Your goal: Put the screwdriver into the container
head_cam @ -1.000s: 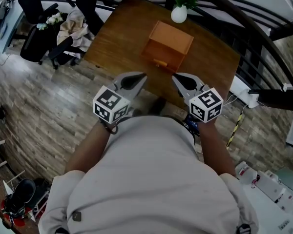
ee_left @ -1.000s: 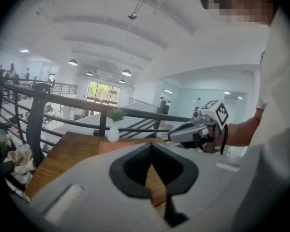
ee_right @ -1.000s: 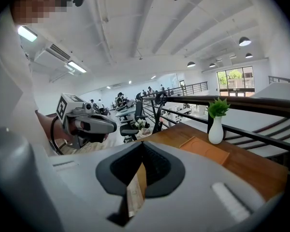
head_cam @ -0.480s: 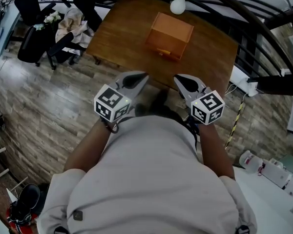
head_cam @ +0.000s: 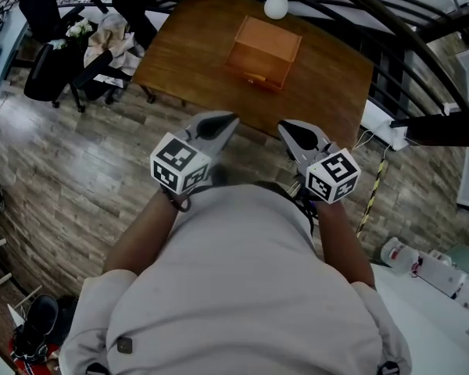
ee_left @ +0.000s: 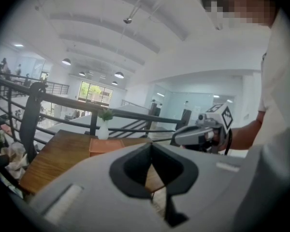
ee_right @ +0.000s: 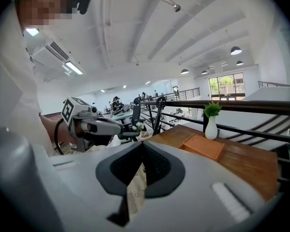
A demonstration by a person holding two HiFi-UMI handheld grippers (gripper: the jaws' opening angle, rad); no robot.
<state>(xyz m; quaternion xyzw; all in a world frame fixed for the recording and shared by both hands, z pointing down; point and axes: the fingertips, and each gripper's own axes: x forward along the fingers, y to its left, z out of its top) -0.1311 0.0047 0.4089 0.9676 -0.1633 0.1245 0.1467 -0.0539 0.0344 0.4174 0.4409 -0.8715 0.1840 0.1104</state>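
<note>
An orange box-shaped container [head_cam: 264, 51] stands on the brown wooden table [head_cam: 195, 49], well ahead of both grippers. No screwdriver shows in any view. My left gripper [head_cam: 231, 118] and right gripper [head_cam: 282, 125] are held side by side in front of the person's chest, over the plank floor short of the table's near edge. Both are shut, with nothing between the jaws. The left gripper view looks over its own closed tips [ee_left: 151, 144] at the container [ee_left: 106, 145] and the right gripper [ee_left: 195, 135]. In the right gripper view the container [ee_right: 203, 146] lies ahead to the right.
A white vase [head_cam: 276, 5] with a green plant stands at the table's far edge, just behind the container. A dark metal railing [head_cam: 391, 30] curves behind the table. Office chairs with clothes [head_cam: 78, 49] stand to its left. A white power strip [head_cam: 383, 127] lies on the floor at right.
The table and container now sit a little higher and farther off in the head view. Both grippers have stayed shut in nearly the same pose.
</note>
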